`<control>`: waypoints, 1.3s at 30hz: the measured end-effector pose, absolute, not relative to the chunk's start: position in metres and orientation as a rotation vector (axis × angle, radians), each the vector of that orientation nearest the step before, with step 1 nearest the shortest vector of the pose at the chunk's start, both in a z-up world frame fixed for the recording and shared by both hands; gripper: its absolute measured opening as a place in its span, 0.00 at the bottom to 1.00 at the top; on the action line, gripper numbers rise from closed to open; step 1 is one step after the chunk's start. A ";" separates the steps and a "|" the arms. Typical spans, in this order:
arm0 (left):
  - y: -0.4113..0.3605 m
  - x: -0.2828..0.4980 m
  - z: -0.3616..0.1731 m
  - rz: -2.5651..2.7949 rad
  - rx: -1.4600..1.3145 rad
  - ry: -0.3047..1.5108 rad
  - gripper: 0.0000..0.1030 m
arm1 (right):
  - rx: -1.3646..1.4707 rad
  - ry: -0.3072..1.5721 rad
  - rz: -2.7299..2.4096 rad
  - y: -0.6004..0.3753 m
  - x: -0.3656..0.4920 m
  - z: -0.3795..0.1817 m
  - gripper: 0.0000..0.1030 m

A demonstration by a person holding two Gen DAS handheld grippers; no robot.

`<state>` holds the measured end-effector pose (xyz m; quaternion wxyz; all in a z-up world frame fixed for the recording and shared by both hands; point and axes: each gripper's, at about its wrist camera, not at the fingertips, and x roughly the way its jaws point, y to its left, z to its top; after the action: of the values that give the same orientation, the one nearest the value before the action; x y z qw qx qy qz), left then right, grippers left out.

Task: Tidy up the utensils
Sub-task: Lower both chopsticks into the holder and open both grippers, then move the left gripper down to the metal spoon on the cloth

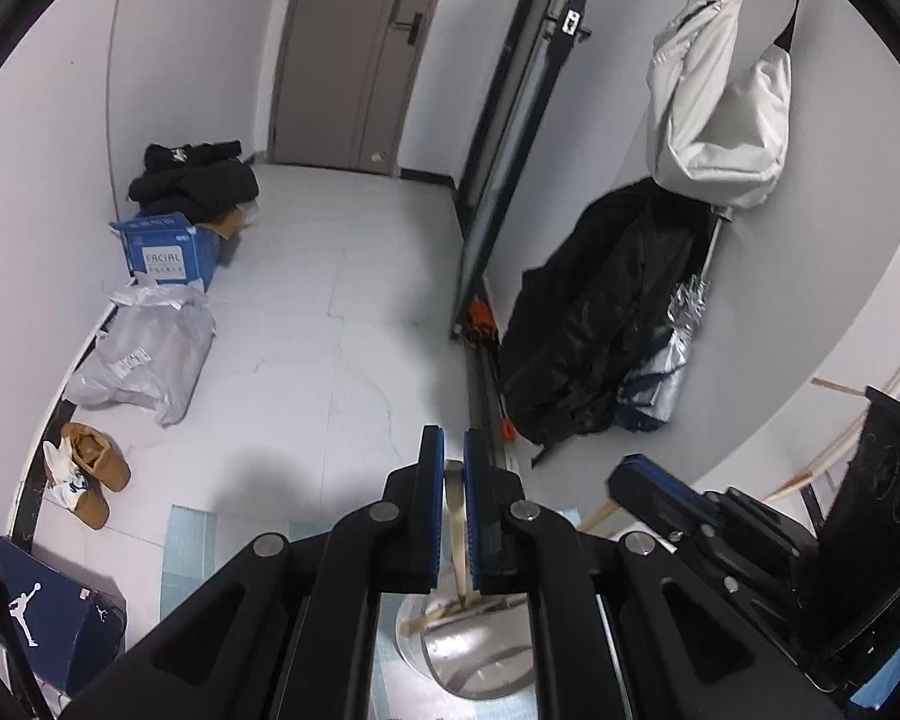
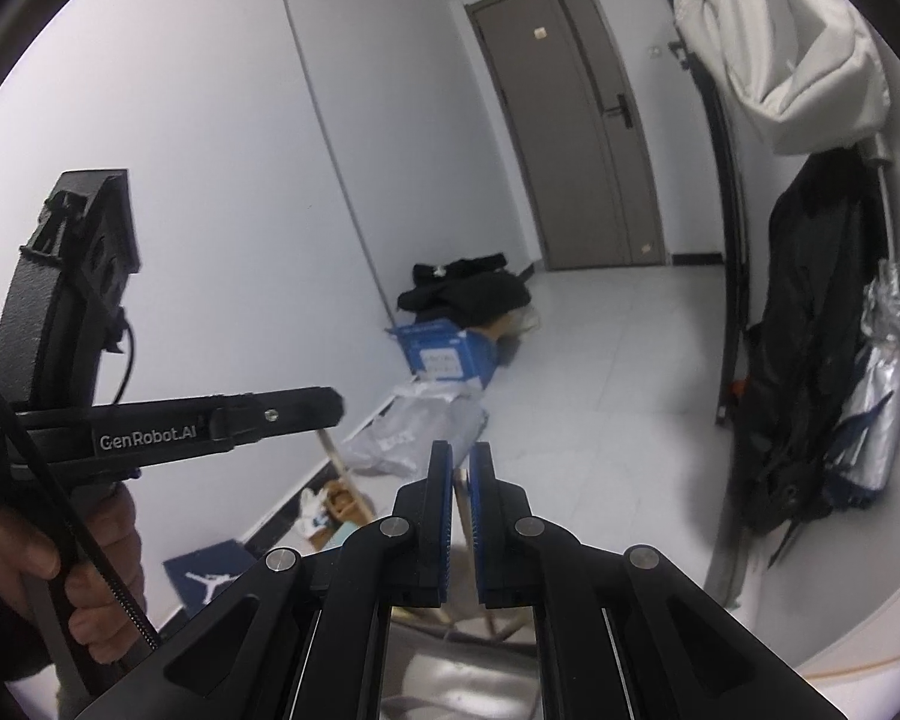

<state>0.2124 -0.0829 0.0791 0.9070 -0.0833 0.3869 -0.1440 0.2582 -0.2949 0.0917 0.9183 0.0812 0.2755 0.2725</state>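
blue-padded fingers (image 1: pixel 432 480) of the left gripper (image 1: pixel 453 468) stand nearly together, pinching a pale utensil handle (image 1: pixel 453 510) between the pads; the handle runs lengthwise along the slot, dropping away below the fingertips toward a shiny metal bowl (image 1: pixel 480 654). right gripper (image 2: pixel 461 474) likewise shows a narrow slot with a light wooden stick (image 2: pixel 463 516) standing in it, and appears clamped on it, though whether the pads truly press cannot be told for certain at this blur. both long axes lie roughly in line with the fingers, tips down. beneath, more wooden utensils (image 1: pixel 444 609) rest inside the bowl, leaning on its rim, directly under the left fingers. the bowl sits on a pale blue mat (image 1: pixel 192 546). in the left view the right gripper (image 1: pixel 630 480) lies just beside, to the right, at similar height; neither is clearly nearer the bowl. a hand (image 2: pixel 42 546) grips the left tool's handle. outward: white tiled floor (image 1: pixel 330 300), blue carton (image 1: pixel 168 252), brown shoes (image 1: pixel 93 471), dark jacket (image 1: pixel 600 312), grey door (image 1: pixel 366 48). judged next step: lower the held pieces into the bowl.
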 end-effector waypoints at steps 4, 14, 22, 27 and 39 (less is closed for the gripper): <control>-0.081 0.206 0.082 -0.269 -0.158 0.807 0.08 | 0.186 0.604 0.595 -0.289 0.253 0.089 0.08; -0.063 0.186 0.087 -0.252 -0.217 0.791 0.43 | 0.241 0.605 0.565 -0.302 0.233 0.092 0.35; -0.045 0.164 0.095 -0.172 -0.241 0.743 0.60 | 0.233 0.591 0.512 -0.310 0.201 0.098 0.47; -0.035 0.147 0.098 -0.126 -0.262 0.717 0.70 | 0.220 0.580 0.506 -0.306 0.178 0.101 0.54; -0.015 0.093 0.087 0.032 -0.266 0.632 0.93 | 0.205 0.540 0.476 -0.297 0.123 0.100 0.72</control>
<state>0.0929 -0.0146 0.0866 0.9417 -0.1305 0.3097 0.0159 0.1228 -0.2971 0.1005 0.9308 0.1003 0.2635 0.2327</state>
